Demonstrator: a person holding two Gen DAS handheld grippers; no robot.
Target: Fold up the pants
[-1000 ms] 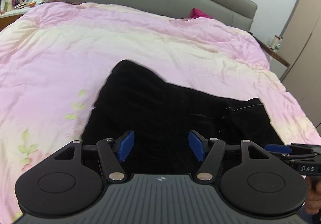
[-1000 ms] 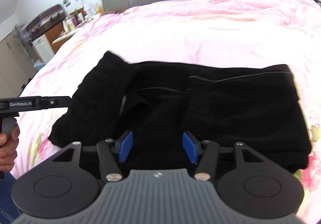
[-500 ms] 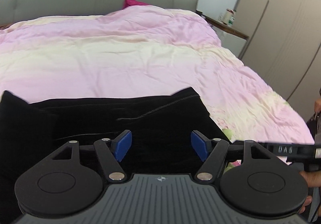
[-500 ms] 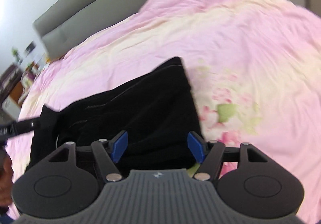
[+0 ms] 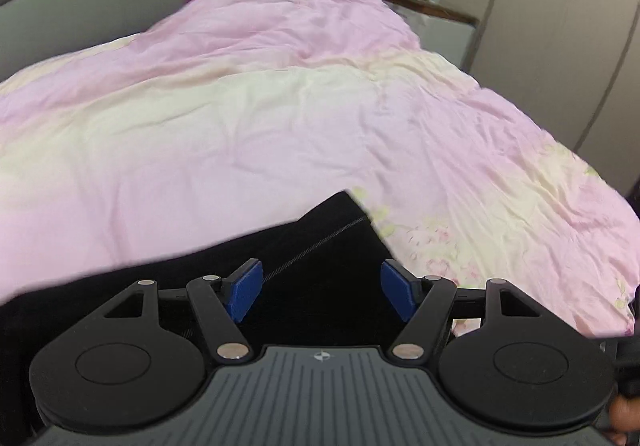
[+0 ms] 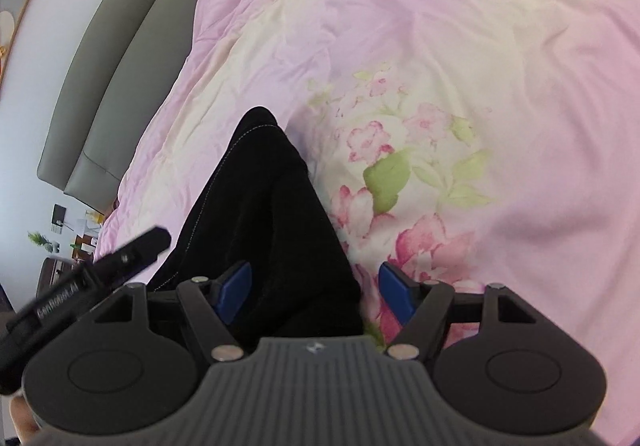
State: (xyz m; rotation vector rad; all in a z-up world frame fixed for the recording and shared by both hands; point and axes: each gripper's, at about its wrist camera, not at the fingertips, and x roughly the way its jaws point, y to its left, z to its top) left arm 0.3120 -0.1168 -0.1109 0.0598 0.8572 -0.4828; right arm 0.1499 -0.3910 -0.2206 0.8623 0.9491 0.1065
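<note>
pants [image 5: 320,266]: black, laid on the pink quilt [image 5: 280,134] of the bed; a second ago most of the garment was seen, now only its 3 o'clock corner is framed.
left gripper [image 5: 322,294]: released over that corner; jaws have just been opening, nothing pinched.
right gripper [image 6: 314,294]: rolled since then, released; jaws have just been opening, with the pants edge seen between them, not pressed.

Right hand-held gripper [image 6: 314,296] apparently unclamped over pants [image 6: 260,206].
</note>
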